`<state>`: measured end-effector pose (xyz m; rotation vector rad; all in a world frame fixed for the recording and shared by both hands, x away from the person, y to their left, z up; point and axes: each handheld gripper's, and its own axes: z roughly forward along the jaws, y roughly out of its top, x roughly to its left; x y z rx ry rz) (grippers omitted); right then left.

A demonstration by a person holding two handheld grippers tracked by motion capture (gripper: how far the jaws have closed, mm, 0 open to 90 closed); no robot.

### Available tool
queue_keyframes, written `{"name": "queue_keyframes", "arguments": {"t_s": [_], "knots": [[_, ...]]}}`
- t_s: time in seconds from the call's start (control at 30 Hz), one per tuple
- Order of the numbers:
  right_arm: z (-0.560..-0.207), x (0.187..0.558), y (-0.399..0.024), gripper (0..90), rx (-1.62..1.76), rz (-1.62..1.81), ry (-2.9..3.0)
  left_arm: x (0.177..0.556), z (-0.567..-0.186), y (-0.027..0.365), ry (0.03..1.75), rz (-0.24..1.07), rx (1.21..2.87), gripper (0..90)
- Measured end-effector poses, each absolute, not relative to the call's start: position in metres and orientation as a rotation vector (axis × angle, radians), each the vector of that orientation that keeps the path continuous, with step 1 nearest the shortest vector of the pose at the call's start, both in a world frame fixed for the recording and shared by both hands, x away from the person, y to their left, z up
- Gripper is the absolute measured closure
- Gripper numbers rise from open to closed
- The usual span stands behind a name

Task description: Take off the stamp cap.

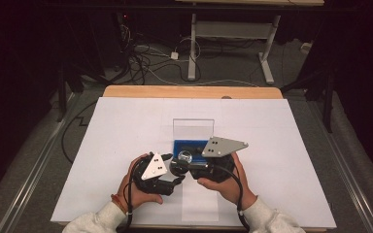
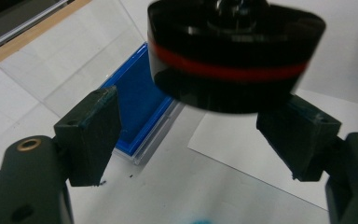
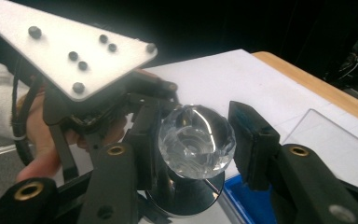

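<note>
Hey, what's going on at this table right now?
A person works a stamp over a white sheet. The right gripper clamps the stamp's clear faceted knob, while the left gripper sits open around its black, red-striped base. An open blue ink pad case lies just behind.

A stamp [image 3: 196, 144] with a clear faceted knob on a round black base [image 2: 235, 60] ringed by a red band is held up off the worktop, just in front of an open blue ink pad case [image 1: 193, 144] with its clear lid standing upright.
</note>
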<state>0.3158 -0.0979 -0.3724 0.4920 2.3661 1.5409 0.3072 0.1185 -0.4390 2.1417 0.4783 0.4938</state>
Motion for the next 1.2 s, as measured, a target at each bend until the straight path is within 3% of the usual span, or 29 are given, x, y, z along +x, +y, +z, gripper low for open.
{"name": "queue_keyframes", "arguments": {"t_s": [0.43,0.63,1.2], "knots": [[-0.383,0.318,-0.095,57.2,0.513,1.519,2.398,0.305,-0.441,0.116,0.446,0.459,2.146,25.1],[-0.385,0.317,-0.093,57.2,0.504,1.509,2.406,0.304,-0.44,0.116,0.425,0.445,2.149,34.7],[-0.385,0.315,-0.097,57.3,0.504,1.55,2.392,0.298,-0.433,0.115,0.413,0.512,2.203,36.7]]}}
